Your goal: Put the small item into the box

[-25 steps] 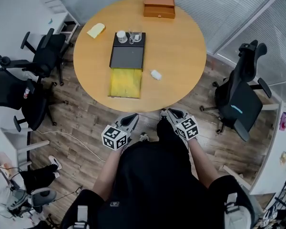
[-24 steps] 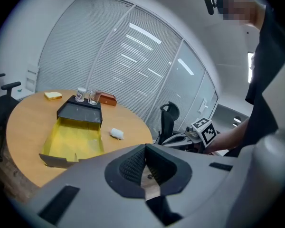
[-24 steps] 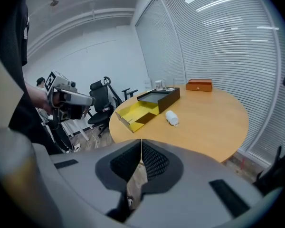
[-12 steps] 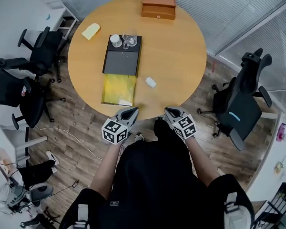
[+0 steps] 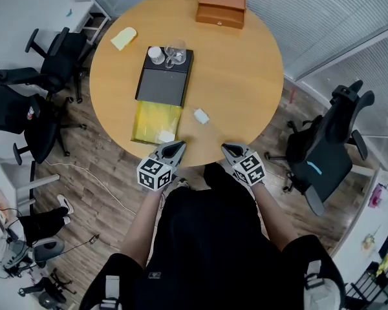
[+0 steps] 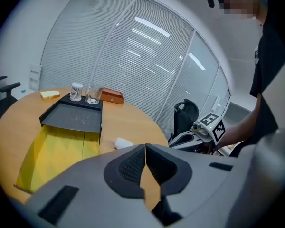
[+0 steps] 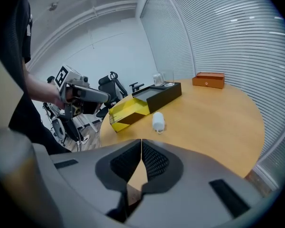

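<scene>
A small white item lies on the round wooden table, just right of an open yellow box whose black part extends away from me. In the gripper views the item sits beside the yellow box. My left gripper hovers at the table's near edge, in front of the box, shut and empty. My right gripper is at the same edge, nearer than the item, also shut with nothing in it.
A brown wooden case stands at the table's far side. A white cup and a glass stand on the black part's far end. A pale yellow pad lies far left. Office chairs stand at left and right.
The table has drawn nearer to me. Both grippers, held low over the floor a second ago, now reach the table's near edge. Both stay shut.
</scene>
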{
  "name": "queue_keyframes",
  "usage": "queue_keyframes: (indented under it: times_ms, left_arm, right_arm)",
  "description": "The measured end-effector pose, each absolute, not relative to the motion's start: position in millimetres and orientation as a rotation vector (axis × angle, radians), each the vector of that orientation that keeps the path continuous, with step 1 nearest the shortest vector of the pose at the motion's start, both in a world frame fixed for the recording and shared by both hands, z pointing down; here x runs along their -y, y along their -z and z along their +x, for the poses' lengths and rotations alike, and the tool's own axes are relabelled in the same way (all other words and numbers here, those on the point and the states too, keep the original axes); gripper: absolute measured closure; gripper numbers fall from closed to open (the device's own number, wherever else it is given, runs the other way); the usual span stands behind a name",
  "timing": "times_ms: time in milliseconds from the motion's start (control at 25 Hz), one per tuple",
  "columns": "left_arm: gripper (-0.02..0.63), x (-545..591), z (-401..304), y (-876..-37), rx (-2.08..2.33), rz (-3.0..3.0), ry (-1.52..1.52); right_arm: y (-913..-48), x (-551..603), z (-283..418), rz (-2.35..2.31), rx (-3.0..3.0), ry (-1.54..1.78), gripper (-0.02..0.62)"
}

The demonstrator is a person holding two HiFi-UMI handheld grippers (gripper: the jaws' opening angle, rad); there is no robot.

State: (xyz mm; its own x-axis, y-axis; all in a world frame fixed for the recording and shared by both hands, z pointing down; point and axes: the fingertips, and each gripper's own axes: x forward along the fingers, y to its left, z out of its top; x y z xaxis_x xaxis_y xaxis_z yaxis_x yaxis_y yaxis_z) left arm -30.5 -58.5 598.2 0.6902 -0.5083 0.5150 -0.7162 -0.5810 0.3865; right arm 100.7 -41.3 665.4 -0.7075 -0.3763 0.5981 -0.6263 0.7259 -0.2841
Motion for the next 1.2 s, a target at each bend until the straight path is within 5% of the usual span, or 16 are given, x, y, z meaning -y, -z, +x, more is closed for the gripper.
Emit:
queue_keyframes:
  times_ms: [720,960,1200]
  left_arm:
    - [0.59,91,1,-640,0.907,2.316,-0.607]
    - [0.412,106,8,-661,0.915,2.303,-0.717]
    - [0.343,122,16,-675,0.895,2.312,-0.782]
  right_arm:
    - [-672,60,111,0.667,2.419,-0.632,0.59]
    - [-676,60,116,0.656,2.408,-0.632,0.59]
    - [-677,63,119,0.656,2.398,-0.637,0.589]
